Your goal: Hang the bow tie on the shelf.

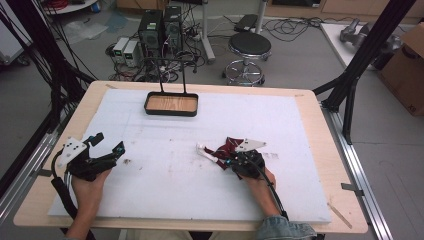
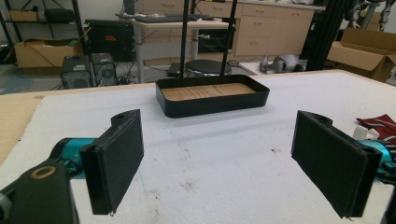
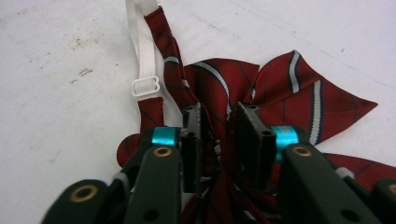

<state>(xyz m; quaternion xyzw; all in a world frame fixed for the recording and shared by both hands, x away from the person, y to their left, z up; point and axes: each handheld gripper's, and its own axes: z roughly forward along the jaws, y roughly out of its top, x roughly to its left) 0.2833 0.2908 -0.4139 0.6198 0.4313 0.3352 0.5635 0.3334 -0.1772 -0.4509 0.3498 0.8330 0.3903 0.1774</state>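
A dark red striped bow tie with a white elastic strap lies on the white foam mat, right of centre. My right gripper is shut on the tie's middle, with red fabric bunched between its jaws; in the high view it sits over the tie. My left gripper hovers at the mat's left side, jaws wide apart and nothing between them. A black tray with a wooden bottom and a tall wire handle stands at the far middle of the mat.
The white foam mat covers most of a wooden table. Black frame posts stand at the table's right. Beyond the far edge are a round stool, computer towers and cables on the floor.
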